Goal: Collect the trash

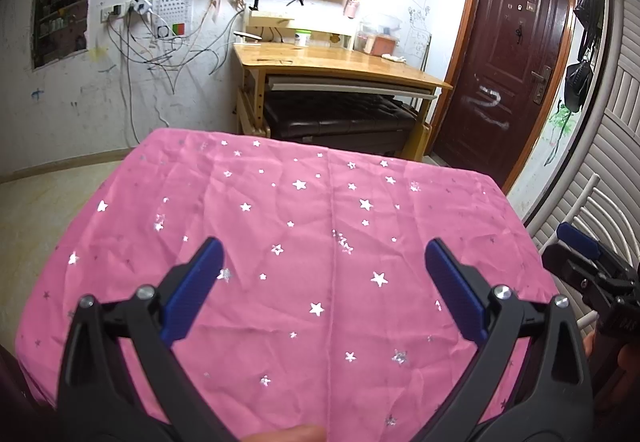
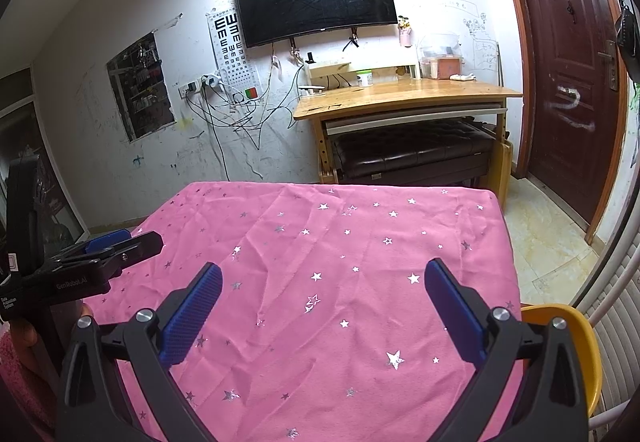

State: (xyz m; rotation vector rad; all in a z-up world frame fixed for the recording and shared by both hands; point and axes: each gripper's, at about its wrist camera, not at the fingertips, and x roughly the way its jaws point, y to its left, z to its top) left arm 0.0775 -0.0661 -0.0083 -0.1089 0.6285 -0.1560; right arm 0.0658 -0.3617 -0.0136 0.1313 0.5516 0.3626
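Note:
A table covered with a pink cloth with silver stars [image 1: 288,242] fills both views [image 2: 340,262]. No trash shows on it. My left gripper [image 1: 324,254] is open and empty, held above the near part of the cloth; it also shows at the left edge of the right wrist view [image 2: 120,242]. My right gripper [image 2: 324,278] is open and empty above the near part of the cloth; it also shows at the right edge of the left wrist view [image 1: 580,242]. A yellow bin rim [image 2: 576,342] sits beside the table's right near corner.
A wooden desk [image 2: 400,98] with a dark bench under it stands against the far wall below a TV [image 2: 316,2]. A brown door [image 2: 568,74] is at the right. White slatted panels [image 1: 600,162] run along the right side. Cables hang on the wall.

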